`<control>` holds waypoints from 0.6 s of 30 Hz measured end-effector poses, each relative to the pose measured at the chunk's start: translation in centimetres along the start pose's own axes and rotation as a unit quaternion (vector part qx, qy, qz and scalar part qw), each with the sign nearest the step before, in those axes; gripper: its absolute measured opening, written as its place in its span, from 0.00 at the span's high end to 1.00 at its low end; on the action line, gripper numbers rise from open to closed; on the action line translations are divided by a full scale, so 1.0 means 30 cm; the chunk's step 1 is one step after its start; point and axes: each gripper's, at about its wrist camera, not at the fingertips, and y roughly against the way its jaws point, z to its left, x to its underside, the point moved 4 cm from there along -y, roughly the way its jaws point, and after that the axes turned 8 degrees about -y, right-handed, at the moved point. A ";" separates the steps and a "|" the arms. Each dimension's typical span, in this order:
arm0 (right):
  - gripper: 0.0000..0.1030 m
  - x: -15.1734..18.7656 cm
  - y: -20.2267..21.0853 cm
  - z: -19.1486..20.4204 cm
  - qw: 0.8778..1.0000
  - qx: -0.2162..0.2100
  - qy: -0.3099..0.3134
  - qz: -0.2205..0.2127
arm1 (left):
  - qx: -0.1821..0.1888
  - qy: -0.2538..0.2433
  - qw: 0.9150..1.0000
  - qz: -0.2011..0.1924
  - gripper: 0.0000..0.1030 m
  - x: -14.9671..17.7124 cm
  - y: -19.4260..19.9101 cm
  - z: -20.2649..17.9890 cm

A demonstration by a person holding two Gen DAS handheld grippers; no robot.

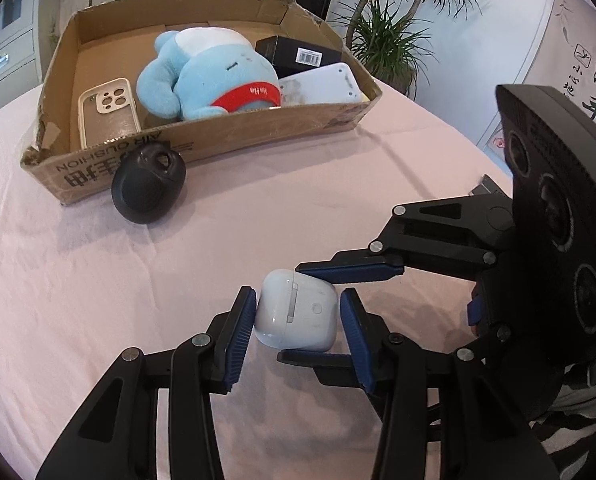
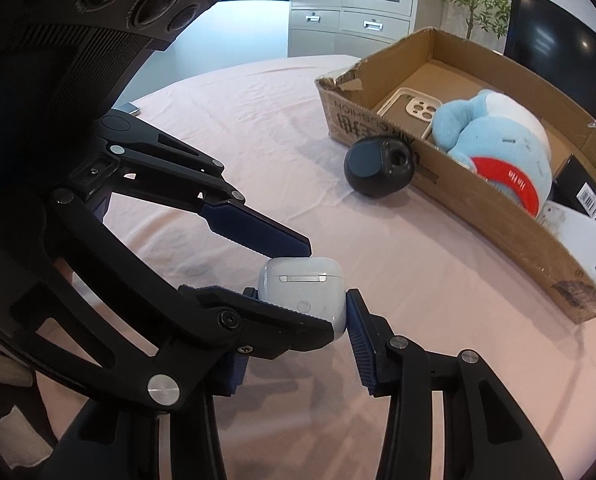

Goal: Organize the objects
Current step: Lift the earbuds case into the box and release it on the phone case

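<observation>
Both claws bracket the small white glossy plastic earbud case (image 1: 296, 316) on the pink-clothed counter (image 1: 98, 300). Left claw (image 1: 296, 330) is spread, one pad touching the case, the other just off it. Right claw (image 2: 298, 322) likewise looks parted around it; whether it pinches I cannot tell. One claw should close squarely on the flat sides and the other withdraw, since rounded edges may slip. The open brown cardboard box (image 1: 218, 142) sits well apart.
</observation>
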 end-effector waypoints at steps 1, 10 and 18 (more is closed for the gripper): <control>0.60 -0.012 0.004 -0.002 1.000 0.002 0.002 -0.002 | 0.000 0.003 1.000 -0.004 0.60 -0.010 0.005 0.007; 0.60 -0.126 0.044 -0.026 0.999 0.010 0.006 -0.036 | -0.018 -0.013 0.999 -0.044 0.60 -0.101 0.081 0.046; 0.60 -0.256 0.048 -0.043 0.997 0.030 0.034 -0.057 | -0.037 -0.014 0.998 -0.057 0.60 -0.207 0.121 0.131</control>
